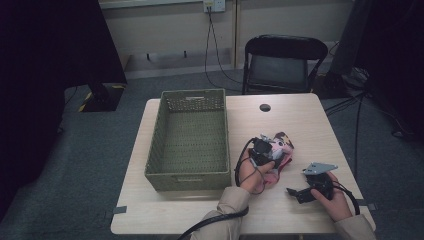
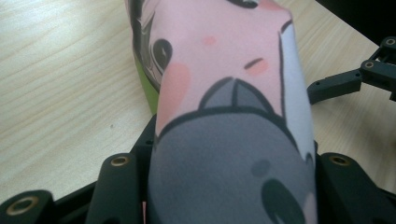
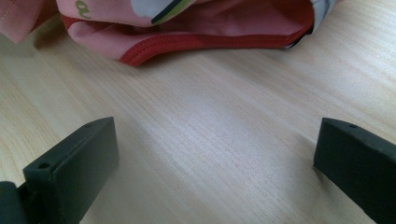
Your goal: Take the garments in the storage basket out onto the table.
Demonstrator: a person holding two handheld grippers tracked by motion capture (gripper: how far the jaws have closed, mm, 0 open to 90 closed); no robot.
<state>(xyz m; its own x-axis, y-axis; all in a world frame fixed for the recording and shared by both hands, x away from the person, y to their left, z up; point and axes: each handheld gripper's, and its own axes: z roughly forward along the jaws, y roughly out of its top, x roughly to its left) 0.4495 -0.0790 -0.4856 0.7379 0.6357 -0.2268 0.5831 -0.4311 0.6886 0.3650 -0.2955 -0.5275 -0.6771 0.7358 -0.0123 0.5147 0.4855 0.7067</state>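
A pink cloth [image 1: 281,145] printed with cartoon figures in grey, white and green lies bunched on the table's right half. My left gripper [image 1: 262,150] is over its near-left part, shut on a fold of it. In the left gripper view that fold of cloth [image 2: 224,70] fills the gap between the black jaws. My right gripper [image 1: 296,194] rests low on the table to the right of the cloth, held by a hand. It stands open [image 3: 215,163], with bare wood between its jaws. The cloth's red hem [image 3: 187,46] lies just beyond them.
A green woven basket [image 1: 185,181] stands on the left half of the light wooden table [image 1: 280,117], close to my left hand. A round cable hole [image 1: 265,107] is at the table's far edge. A black folding chair [image 1: 282,60] stands behind it.
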